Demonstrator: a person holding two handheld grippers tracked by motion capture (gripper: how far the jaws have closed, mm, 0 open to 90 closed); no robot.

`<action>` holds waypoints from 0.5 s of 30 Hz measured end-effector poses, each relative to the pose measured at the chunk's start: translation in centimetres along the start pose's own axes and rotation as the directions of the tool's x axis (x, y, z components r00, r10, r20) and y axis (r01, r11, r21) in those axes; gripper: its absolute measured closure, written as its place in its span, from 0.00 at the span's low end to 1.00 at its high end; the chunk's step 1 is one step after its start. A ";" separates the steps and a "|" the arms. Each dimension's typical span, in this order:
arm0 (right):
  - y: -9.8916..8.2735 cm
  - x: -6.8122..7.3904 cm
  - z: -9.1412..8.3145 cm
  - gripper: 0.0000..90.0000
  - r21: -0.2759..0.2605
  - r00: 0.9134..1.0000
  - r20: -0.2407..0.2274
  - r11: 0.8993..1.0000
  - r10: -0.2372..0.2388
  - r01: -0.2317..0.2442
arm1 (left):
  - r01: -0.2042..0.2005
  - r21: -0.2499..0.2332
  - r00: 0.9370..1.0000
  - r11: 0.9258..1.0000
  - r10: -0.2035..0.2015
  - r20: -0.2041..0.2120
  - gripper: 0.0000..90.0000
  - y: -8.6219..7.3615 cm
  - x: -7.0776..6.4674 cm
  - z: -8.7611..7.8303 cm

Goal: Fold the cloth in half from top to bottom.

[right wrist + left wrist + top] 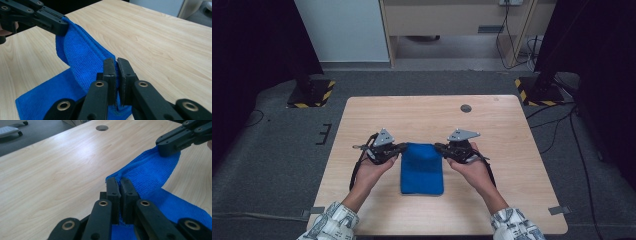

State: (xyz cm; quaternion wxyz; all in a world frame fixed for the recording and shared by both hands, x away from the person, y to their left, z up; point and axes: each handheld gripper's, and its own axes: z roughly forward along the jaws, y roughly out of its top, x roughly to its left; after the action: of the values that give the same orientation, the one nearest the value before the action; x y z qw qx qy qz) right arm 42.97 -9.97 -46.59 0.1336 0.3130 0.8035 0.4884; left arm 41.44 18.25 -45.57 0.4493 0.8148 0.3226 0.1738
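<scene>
A blue cloth (422,169) lies folded in the middle of the wooden table (432,115), its far edge lifted off the surface. My left gripper (403,147) is shut on the cloth's far left corner, and my right gripper (438,147) is shut on its far right corner. In the left gripper view the jaws pinch the blue cloth (147,177) at its edge, and the right gripper (167,148) holds the other corner farther off. In the right gripper view the blue cloth (80,57) hangs stretched between my jaws and the left gripper (60,28).
A round cable hole (466,108) sits near the table's far edge. Bare wood surrounds the cloth on all sides. Beyond the table, two stand bases with yellow-black stripes (312,94) (537,92) rest on grey carpet, and cables (557,125) trail at the right.
</scene>
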 end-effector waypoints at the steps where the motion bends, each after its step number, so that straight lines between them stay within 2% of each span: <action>1: -0.1 0.1 0.0 0.96 0.002 1.000 -0.003 1.000 -0.002 0.002 | 0.002 0.004 1.000 1.000 -0.002 0.002 0.96 -0.2 -0.1 0.0; 15: -1.7 1.5 -0.3 0.95 0.032 0.999 -0.035 0.999 -0.016 0.017 | 0.026 0.008 0.999 1.000 -0.026 0.033 0.96 -2.4 -0.7 -0.4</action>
State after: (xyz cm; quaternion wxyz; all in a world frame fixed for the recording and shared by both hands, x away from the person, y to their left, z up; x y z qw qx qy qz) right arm 41.03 -9.77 -47.76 0.1185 0.2998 0.8162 0.4795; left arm 39.78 18.93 -47.36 0.4537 0.8149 0.3264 0.1533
